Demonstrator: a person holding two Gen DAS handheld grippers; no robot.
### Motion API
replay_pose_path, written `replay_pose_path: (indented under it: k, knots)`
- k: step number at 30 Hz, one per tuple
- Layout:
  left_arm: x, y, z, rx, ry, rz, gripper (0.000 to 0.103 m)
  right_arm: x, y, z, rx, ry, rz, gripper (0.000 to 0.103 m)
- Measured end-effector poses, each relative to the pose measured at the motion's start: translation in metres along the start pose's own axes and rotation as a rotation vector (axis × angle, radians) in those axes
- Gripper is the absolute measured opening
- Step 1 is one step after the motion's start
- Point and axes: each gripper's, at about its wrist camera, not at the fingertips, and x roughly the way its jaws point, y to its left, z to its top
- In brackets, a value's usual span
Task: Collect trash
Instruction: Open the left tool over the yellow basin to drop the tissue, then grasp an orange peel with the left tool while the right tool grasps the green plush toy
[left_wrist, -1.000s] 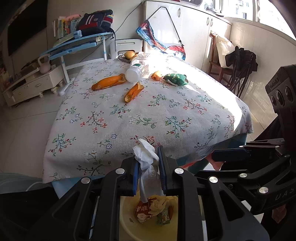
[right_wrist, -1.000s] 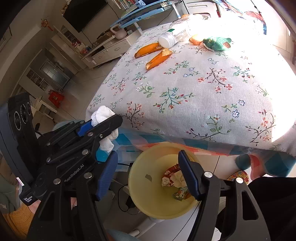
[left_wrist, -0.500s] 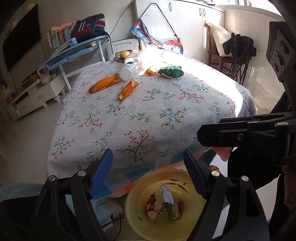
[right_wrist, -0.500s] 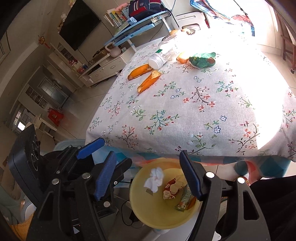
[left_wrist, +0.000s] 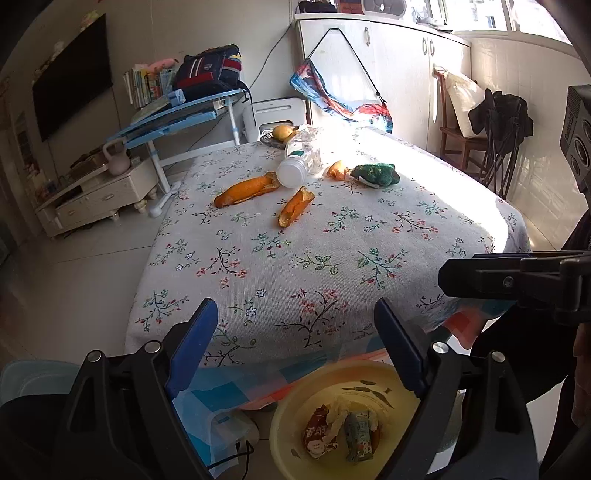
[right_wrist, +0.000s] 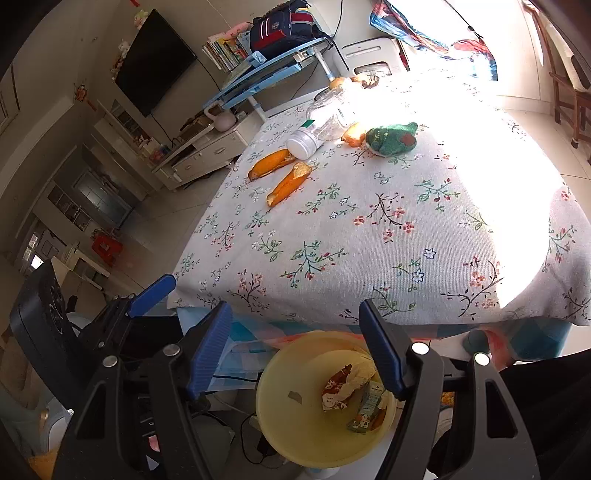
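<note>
A yellow basin (left_wrist: 291, 452) (right_wrist: 295, 428) stands on the floor below the table's near edge, holding snack wrappers (left_wrist: 319, 434) (right_wrist: 341, 387) and pale crumpled paper. My left gripper (left_wrist: 295, 306) hangs over it, its jaws opening with nothing between them. My right gripper (right_wrist: 294, 305) is beside it, open and empty, also above the basin. On the floral tablecloth (left_wrist: 332, 258) farther off lie two orange peels (left_wrist: 245, 190) (left_wrist: 295, 206), a clear plastic bottle (left_wrist: 299, 162) on its side, a small orange scrap (left_wrist: 336, 170) and a green cloth thing (left_wrist: 376, 175).
A dish with fruit (left_wrist: 280, 133) sits at the table's far edge. Behind stand a blue desk (left_wrist: 177, 118) with a backpack, a low TV cabinet (left_wrist: 92, 195), white cupboards (left_wrist: 388, 66) and a wooden chair (left_wrist: 458, 129). A pale blue tub (left_wrist: 33, 380) is at the lower left.
My left gripper, shut on a white tissue a second ago, opened wide; the tissue dropped into the basin. Both views tilted up, showing more of the table. The right gripper stayed open.
</note>
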Motion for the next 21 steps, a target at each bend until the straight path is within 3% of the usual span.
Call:
replay_pose_path:
  k: [4,10,16,21]
  knots:
    - [0.006,0.017,0.012,-0.060,0.006,-0.020,0.083,-0.005,0.009,0.023,-0.086,-0.037,-0.041,0.069]
    - [0.018,0.045,0.054,-0.102,-0.008,-0.044,0.083,-0.014,0.012,0.085,-0.200,-0.102,-0.110,0.071]
    - [0.054,0.049,0.094,-0.039,0.011,-0.046,0.083,0.022,-0.003,0.135,-0.275,-0.066,-0.191,0.073]
    - [0.096,0.044,0.108,-0.023,0.056,-0.057,0.083,0.066,-0.023,0.153,-0.303,0.002,-0.252,0.073]
